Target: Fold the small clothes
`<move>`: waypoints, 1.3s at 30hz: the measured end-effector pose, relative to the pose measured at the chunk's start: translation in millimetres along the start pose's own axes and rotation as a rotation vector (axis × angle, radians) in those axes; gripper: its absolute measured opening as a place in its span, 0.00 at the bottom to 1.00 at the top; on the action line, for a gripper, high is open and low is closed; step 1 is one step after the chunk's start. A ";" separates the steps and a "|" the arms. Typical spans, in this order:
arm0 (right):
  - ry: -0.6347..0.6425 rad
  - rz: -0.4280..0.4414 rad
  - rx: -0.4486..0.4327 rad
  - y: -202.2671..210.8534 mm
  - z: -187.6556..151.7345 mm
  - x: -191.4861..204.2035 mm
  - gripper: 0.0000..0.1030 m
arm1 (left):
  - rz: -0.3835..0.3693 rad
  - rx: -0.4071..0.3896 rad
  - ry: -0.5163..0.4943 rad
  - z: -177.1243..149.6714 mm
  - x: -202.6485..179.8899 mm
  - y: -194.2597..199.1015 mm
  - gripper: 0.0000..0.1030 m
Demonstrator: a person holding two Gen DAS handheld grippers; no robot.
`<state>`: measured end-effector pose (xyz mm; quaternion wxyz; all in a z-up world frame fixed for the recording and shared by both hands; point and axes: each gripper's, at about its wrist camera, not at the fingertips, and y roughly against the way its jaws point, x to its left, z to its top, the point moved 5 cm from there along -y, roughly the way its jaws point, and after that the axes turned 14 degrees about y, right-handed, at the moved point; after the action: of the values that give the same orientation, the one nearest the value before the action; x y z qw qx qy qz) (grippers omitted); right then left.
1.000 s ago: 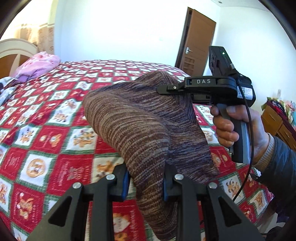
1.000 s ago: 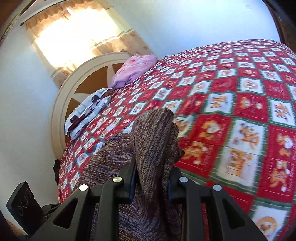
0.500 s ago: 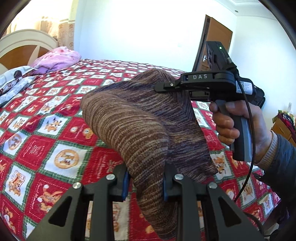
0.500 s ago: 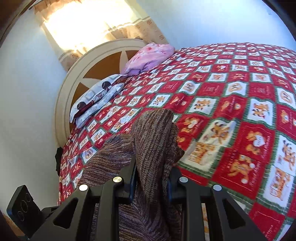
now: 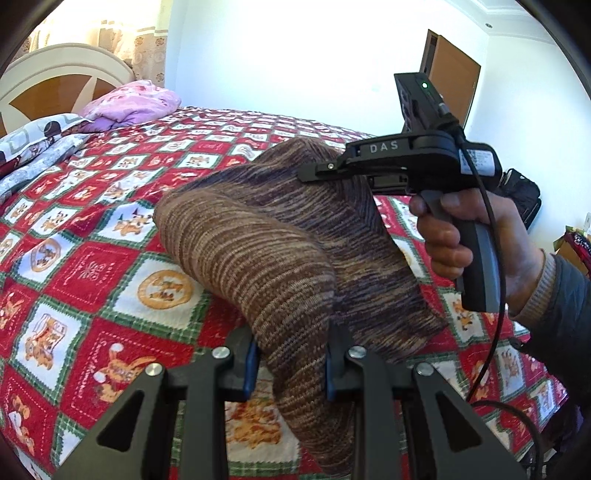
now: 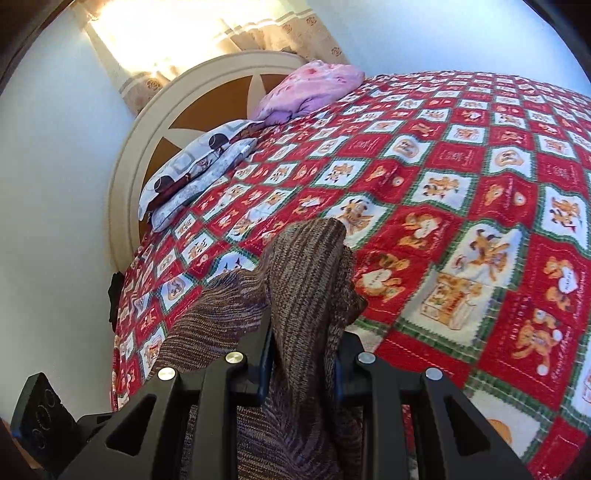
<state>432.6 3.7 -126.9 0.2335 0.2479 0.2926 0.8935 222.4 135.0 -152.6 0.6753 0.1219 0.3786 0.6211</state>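
- Bedroom: bed with red/green/white patchwork quilt [image 5: 92, 266], cartoon squares all over it. Round cream headboard [image 6: 147, 122] with brown panels at the head end; sunlit curtain [image 6: 192, 33] above it.
- Pink bundle of bedding [image 5: 136, 103] and grey patterned pillows [image 6: 195, 166] lie at the headboard end, touching each other.
- Brown door [image 5: 450, 81] in the far wall, seen from the left wrist.
- Brown striped knit garment [image 5: 280, 236] is held up off the quilt, slung between the two grippers. Looks doubled over, rounded fold facing left.
- Left gripper [image 5: 290, 365]: jaws clenched on a thick bunched end of the knit; fabric fills the gap and hangs below it.
- Right gripper [image 6: 303, 354]: jaws clamped on the other bunched end; knit stands up past the fingertips and drops behind them.
- In the left view the right gripper [image 5: 317, 171] grips the top of the garment; the person's right hand [image 5: 476, 240] wraps its handle, a black cable [image 5: 495, 295] running down from it.
- Left unit's body is partly visible low left in the right view, below the draped fabric.
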 end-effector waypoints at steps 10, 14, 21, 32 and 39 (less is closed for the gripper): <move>0.024 0.028 0.038 -25.4 1.2 16.8 0.25 | 0.026 0.001 0.014 -5.0 15.1 6.1 0.27; 0.023 0.023 0.067 -37.6 -2.4 17.0 0.25 | 0.032 0.017 0.031 -9.8 22.5 2.1 0.27; 0.015 0.009 0.090 -50.6 -6.9 11.6 0.25 | 0.038 0.033 0.049 -16.0 29.8 -5.0 0.27; -0.004 -0.024 0.125 -64.5 -14.9 0.9 0.26 | 0.055 0.024 0.054 -24.7 34.8 -12.3 0.32; -0.019 -0.047 0.091 -43.6 -11.8 1.6 0.45 | 0.048 0.035 0.082 -21.2 34.8 -7.0 0.37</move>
<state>436.5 31.2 -162.6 0.2458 0.2596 0.3364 0.8712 211.6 159.5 -184.1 0.6419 0.1170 0.4137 0.6350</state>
